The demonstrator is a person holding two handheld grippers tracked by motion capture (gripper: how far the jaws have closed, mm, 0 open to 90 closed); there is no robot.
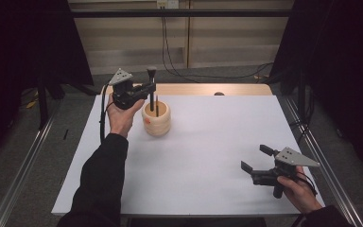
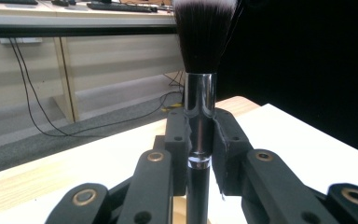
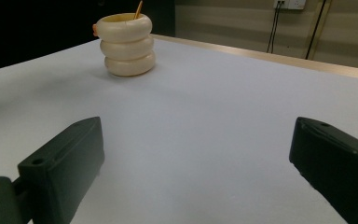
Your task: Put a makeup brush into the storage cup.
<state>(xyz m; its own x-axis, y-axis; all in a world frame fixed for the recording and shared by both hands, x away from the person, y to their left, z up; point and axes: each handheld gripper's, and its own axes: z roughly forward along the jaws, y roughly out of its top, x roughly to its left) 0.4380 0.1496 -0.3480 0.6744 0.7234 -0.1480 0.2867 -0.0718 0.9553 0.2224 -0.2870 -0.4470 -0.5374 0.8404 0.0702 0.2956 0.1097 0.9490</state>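
Left gripper (image 2: 199, 140) clamps brush (image 2: 200, 93) above holder (image 1: 156, 118).

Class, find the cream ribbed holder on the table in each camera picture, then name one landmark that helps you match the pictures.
High view: the cream holder stands left of centre, beside the left tool.
Left gripper view: a sliver of its yellowish inside shows at the bottom edge, beneath the clamped makeup brush.
Right gripper view: upper left, far across the table.
Shared landmark: the white tabletop.
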